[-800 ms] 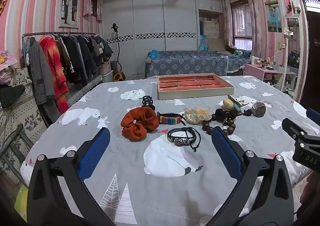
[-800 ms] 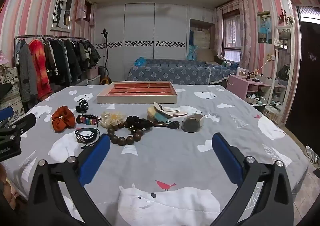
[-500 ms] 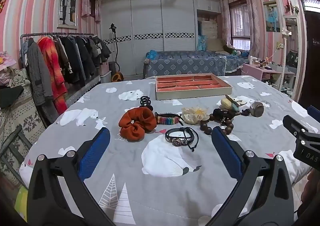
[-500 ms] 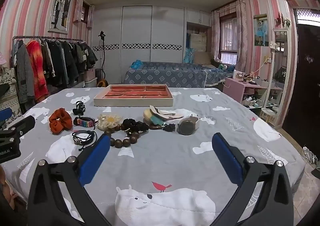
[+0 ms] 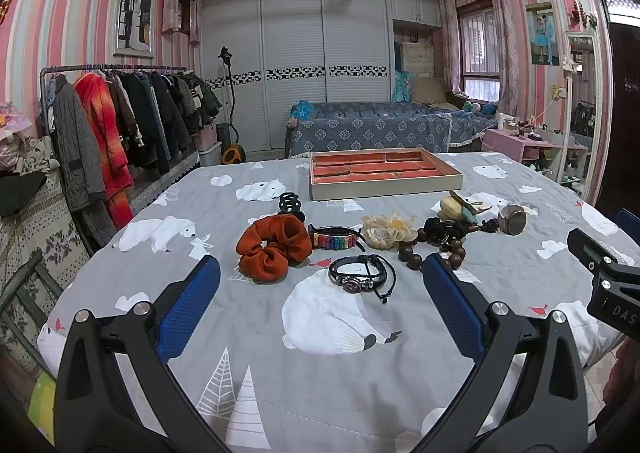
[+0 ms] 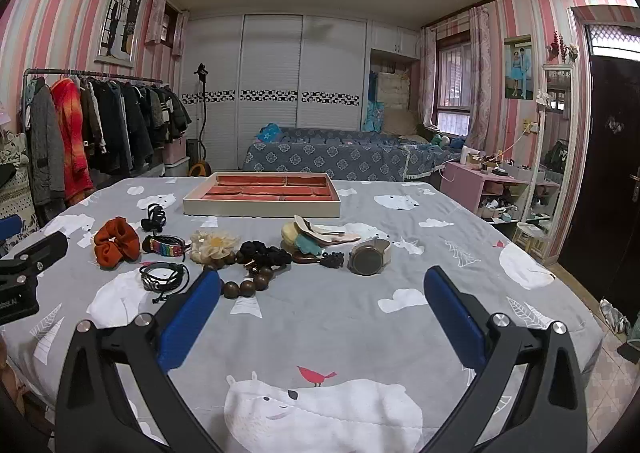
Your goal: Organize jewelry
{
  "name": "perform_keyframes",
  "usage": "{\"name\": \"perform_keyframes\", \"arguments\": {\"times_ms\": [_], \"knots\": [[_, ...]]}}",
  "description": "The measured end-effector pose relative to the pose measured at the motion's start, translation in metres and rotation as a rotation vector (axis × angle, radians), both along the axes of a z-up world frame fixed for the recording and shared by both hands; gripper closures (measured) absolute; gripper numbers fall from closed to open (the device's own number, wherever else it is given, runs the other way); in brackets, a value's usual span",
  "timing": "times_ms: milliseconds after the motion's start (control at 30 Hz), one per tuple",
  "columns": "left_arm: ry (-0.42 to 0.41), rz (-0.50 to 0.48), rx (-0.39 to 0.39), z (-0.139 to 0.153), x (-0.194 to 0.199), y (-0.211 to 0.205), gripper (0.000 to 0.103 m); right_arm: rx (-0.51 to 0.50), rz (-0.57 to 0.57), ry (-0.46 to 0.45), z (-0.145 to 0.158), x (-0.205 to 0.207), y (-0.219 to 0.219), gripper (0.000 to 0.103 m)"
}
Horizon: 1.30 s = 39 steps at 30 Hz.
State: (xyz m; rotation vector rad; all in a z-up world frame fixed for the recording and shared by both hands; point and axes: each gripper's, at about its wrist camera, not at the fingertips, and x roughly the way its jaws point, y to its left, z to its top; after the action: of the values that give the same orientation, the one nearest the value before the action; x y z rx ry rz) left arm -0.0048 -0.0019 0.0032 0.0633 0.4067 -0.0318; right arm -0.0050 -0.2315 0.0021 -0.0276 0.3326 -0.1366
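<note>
With both tools spread wide and holding nothing, the left tool (image 5: 320,309) could snag the black leather bracelet's (image 5: 361,276) loose cord, dragging the orange scrunchie (image 5: 273,247) at frame centre.

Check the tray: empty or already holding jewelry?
Empty. The tray's red compartments show nothing inside in either view; the pieces all lie on the bedspread in front of it.

Pink-striped walls (image 6: 48,13) enclose a bedroom with white slatted wardrobe doors (image 6: 272,93), a clothes rack (image 5: 120,125) on the left, a blue-covered bed (image 6: 340,157) and a barred window (image 6: 454,89) on the right
</note>
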Motion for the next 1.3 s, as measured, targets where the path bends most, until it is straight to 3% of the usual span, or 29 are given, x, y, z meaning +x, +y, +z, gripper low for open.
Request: {"name": "perform_keyframes", "arguments": {"times_ms": [1300], "knots": [[0.001, -0.014, -0.011, 0.0014, -0.0029, 0.0008, 0.005, -0.013, -0.015, -0.013, 0.0011, -0.0035, -0.0030, 0.004]]}}
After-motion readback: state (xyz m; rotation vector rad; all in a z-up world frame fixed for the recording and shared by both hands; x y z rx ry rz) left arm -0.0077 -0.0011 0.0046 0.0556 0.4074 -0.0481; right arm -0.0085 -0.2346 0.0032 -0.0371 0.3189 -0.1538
